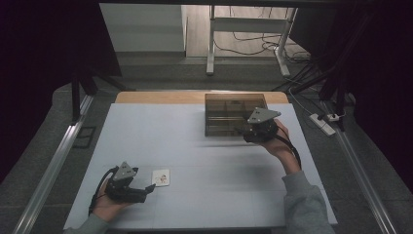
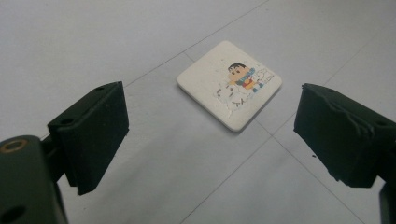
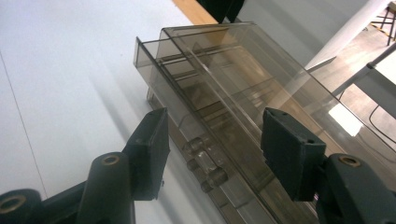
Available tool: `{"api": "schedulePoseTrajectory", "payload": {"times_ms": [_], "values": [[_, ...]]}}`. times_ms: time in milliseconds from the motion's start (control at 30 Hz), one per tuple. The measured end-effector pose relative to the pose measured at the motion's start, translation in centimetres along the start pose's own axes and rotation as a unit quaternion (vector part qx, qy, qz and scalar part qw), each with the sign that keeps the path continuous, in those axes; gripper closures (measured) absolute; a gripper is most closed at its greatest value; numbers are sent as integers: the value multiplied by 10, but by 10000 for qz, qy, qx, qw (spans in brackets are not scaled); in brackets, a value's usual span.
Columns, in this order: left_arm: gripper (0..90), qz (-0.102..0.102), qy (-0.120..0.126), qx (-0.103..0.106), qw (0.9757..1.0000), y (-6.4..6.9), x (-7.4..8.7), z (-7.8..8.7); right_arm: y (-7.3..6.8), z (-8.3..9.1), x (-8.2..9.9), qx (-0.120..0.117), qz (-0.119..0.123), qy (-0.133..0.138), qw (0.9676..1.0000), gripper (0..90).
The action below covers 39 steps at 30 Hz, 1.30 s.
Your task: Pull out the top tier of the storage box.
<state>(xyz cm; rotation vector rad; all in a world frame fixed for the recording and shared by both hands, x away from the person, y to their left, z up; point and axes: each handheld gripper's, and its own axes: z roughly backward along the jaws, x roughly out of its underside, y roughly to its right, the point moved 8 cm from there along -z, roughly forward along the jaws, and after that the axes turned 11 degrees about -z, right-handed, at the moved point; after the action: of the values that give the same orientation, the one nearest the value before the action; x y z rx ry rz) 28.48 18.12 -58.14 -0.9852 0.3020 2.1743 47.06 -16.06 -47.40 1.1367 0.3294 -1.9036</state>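
A small white square tile (image 1: pixel 160 177) with a cartoon figure (image 2: pixel 229 91) lies flat on the white table. My left gripper (image 1: pixel 147 188) is at the near left, just left of the tile; its jaws (image 2: pixel 210 135) stand wide open short of the tile, nothing between them. A smoky transparent drawer box (image 1: pixel 235 114) stands at the back, right of centre. My right gripper (image 1: pixel 245 131) hovers at the box's near right corner. Its open jaws (image 3: pixel 215 151) sit on either side of the drawer's small clear knobs (image 3: pixel 205 163) without touching; the drawer (image 3: pixel 154 51) looks slightly pulled out.
The white table surface (image 1: pixel 204 161) spreads between the tile and the box, with a wooden strip (image 1: pixel 160 97) at the far edge. Metal rails (image 1: pixel 53 165) run along both sides. On the floor at the right lie a power strip (image 1: pixel 324 123) and cables.
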Motion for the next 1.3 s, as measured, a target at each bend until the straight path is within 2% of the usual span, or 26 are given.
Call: {"api": "schedulePoseTrajectory", "payload": {"times_ms": [233, 433, 767, 1033, 1300], "values": [[102, -6, -5, -9, 10000, 0, 0, 0, -6, -11, 2, -178, 68, -140, 9997, 424], [103, -7, -12, -2, 10000, 0, 0, 0, -5, -14, 6, -254, 52, -298, 9992, 432], [103, -20, -38, 12, 10000, 1, 0, -1, 0, -18, 11, -246, -2, -406, 9989, 468], [103, -25, -53, 12, 10000, 1, 1, -1, 3, -21, 17, -238, 64, -599, 9979, 486], [103, -24, -58, 26, 10000, 1, 1, -2, 3, -24, 18, -176, 87, -608, 9980, 503]]}}
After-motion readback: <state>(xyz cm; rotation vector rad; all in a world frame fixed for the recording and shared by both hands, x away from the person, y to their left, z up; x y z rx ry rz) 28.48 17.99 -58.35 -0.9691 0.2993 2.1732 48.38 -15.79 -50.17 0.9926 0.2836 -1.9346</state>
